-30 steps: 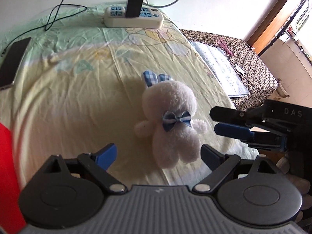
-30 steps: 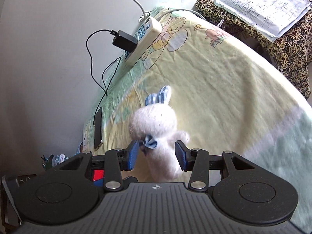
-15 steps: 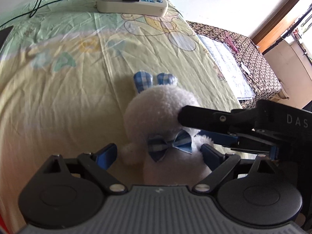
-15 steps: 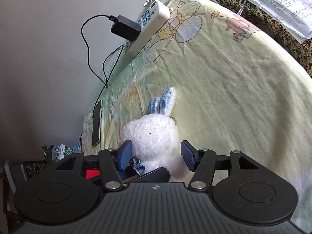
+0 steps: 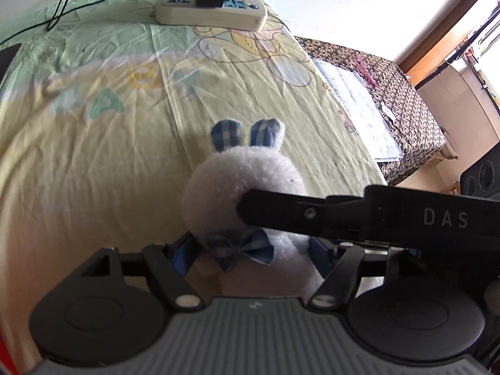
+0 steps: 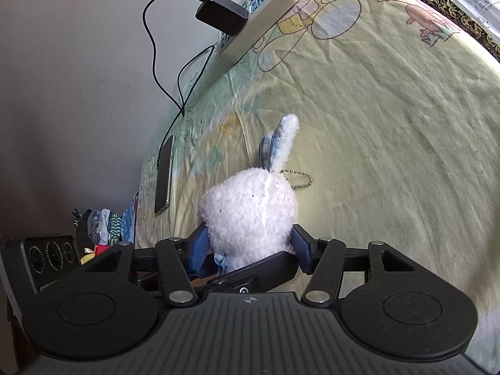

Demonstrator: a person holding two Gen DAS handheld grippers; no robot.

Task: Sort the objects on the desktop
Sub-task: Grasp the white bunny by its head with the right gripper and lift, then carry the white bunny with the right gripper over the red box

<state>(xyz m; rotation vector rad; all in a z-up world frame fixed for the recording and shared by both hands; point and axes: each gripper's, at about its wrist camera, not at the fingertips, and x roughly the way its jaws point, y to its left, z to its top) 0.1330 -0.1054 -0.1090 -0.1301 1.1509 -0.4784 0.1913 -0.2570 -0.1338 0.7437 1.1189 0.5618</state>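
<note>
Open yellow sheet (image 5: 103,168) past the plush rabbit (image 5: 243,184); power strip (image 5: 212,12), perhaps phone (image 6: 164,176), along the wall.

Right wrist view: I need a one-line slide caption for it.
Right tongs close on a plush bunny on a cartoon sheet, phone and power strip beyond.

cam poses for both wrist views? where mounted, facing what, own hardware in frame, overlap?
Left wrist: on the left gripper, facing the plush bunny's front; the right gripper's black finger crosses it.
Right wrist: on the right gripper, facing the bunny's side; the left gripper's finger shows beneath.
Shared: bunny, power strip, yellow sheet.
</note>
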